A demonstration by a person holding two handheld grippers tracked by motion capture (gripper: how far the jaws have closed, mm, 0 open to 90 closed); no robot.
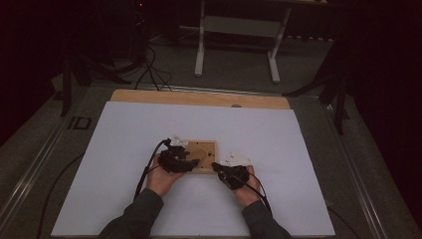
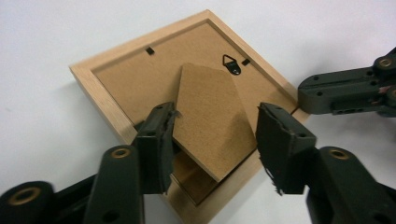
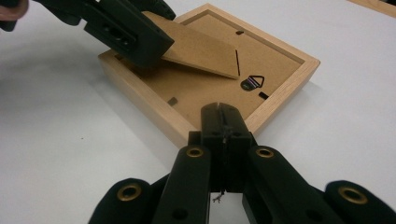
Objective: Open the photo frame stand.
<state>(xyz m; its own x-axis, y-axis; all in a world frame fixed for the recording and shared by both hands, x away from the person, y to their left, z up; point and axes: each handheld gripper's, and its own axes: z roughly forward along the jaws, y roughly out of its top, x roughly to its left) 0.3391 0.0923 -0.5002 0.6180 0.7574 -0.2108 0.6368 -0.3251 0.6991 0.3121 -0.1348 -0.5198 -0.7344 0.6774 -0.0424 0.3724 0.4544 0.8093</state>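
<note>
Just one mark to read here: large block letters "ID" (image 1: 79, 122) sit on the dark floor mat (image 1: 40, 149) left of the worktop (image 1: 124, 129), seen from the high view. The frame (image 2: 100, 91) lies back-up and shows bare brown board, no label, no brand, no number. The hanger (image 2: 231, 64) carries no stamp that can be made out. Nothing legible on either gripper view.
</note>
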